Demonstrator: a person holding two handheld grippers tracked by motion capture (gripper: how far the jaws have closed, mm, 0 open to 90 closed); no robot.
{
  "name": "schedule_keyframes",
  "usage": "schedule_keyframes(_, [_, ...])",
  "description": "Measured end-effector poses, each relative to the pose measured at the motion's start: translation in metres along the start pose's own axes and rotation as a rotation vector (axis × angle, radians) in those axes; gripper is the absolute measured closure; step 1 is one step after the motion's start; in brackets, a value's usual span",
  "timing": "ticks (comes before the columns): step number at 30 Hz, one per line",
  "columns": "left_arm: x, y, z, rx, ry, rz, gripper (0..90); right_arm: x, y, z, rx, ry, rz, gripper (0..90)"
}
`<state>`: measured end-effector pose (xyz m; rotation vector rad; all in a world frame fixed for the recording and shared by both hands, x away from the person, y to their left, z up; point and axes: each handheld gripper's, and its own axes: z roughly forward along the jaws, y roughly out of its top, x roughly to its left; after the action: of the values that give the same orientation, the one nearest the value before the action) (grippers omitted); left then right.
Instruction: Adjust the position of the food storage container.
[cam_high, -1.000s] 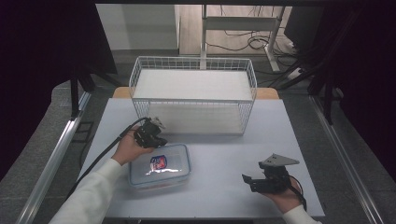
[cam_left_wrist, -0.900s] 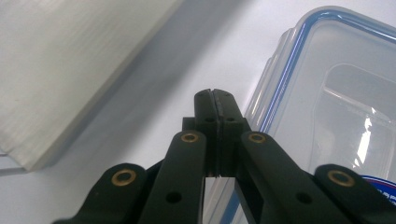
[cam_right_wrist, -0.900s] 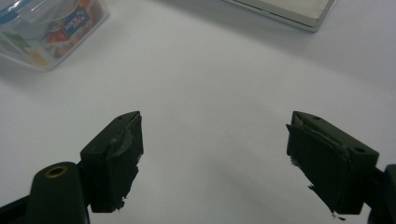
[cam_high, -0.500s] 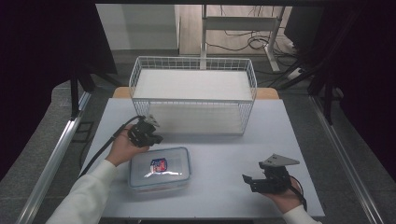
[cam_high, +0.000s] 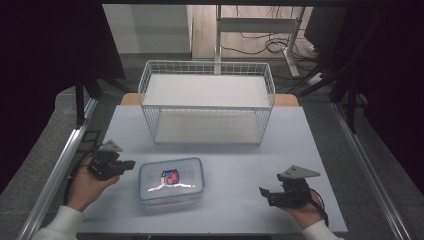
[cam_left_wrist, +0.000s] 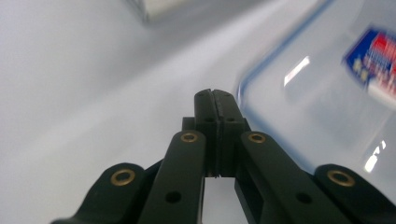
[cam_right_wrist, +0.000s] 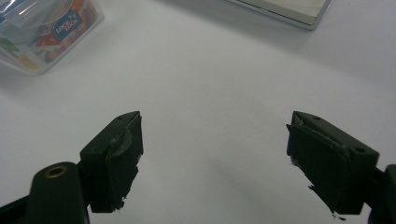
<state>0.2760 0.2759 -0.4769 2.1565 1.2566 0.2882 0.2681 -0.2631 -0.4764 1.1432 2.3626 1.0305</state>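
A clear plastic food box (cam_high: 171, 181) with a blue-rimmed lid and a red and blue label lies flat on the white table (cam_high: 235, 160), front centre-left. My left gripper (cam_high: 131, 163) is shut and empty, just left of the box and pointing at its left edge; in the left gripper view its jaws (cam_left_wrist: 214, 100) meet beside the blue rim of the box (cam_left_wrist: 327, 93). My right gripper (cam_high: 264, 194) rests at the front right with its jaws wide open over bare table (cam_right_wrist: 215, 135); the box (cam_right_wrist: 42, 32) sits far off at that view's upper left.
A white wire basket (cam_high: 207, 102) with a flat white shelf stands across the back middle of the table. A metal rail (cam_high: 60, 170) runs along the left table edge and another along the right. A cable trails from the left gripper.
My left hand has drawn back from above the box's far-left corner toward the front left, and now lies beside the box's left edge. The right hand and the box have stayed put.
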Motion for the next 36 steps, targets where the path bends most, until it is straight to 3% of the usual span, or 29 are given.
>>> schedule_keyframes(3, [-0.003,-0.01,0.003,0.019,-0.007,-0.016,90.0,0.001,0.0,0.001,0.003,0.0,-0.001,18.8])
schedule_keyframes(6, [-0.008,-0.02,0.01,0.072,-0.021,-0.019,90.0,0.002,0.001,0.002,0.003,0.0,-0.004,18.8])
schedule_keyframes(8, [-0.015,-0.025,0.02,0.101,-0.054,-0.024,90.0,0.003,0.001,0.002,0.004,-0.001,-0.005,18.8])
schedule_keyframes(11, [-0.019,-0.025,0.024,0.115,-0.068,-0.02,90.0,0.003,0.001,0.002,0.006,0.0,-0.006,18.8])
schedule_keyframes(12, [-0.02,-0.023,0.026,0.13,-0.053,-0.007,90.0,0.002,0.001,0.002,0.005,-0.002,-0.006,18.8])
schedule_keyframes(18, [-0.018,-0.021,0.029,0.138,-0.063,-0.025,90.0,0.001,-0.001,0.0,0.0,-0.006,-0.002,18.8])
schedule_keyframes(36, [-0.028,0.002,0.047,0.144,-0.108,-0.017,90.0,0.001,0.0,0.001,0.005,0.0,0.001,18.8])
